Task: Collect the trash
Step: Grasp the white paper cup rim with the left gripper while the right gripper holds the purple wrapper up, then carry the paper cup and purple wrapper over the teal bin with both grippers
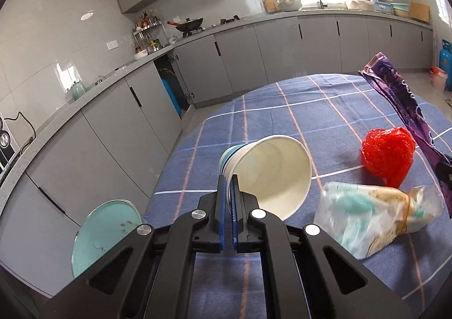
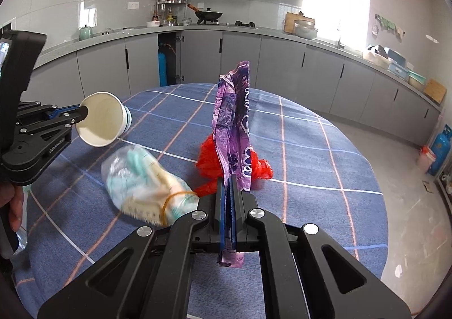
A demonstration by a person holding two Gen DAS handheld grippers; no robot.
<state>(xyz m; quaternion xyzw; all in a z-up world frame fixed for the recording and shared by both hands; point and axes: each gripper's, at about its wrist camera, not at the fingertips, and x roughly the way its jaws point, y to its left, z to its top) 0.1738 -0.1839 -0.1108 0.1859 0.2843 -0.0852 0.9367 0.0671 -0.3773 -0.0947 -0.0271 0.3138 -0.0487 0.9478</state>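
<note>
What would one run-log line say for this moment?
left gripper: shut on paper cup rim, lifted | right gripper: shut on purple wrapper | on table: red bag, clear bag

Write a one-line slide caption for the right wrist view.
Right gripper clamps a crumpled purple plastic wrapper upright above the blue checked tablecloth; left gripper pinches a white paper cup by its rim.

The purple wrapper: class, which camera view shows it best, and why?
The right wrist view. The purple wrapper stands centred, seen whole, clamped in the right gripper. The left wrist view shows it only at the right edge, its lower end cut off.
</note>
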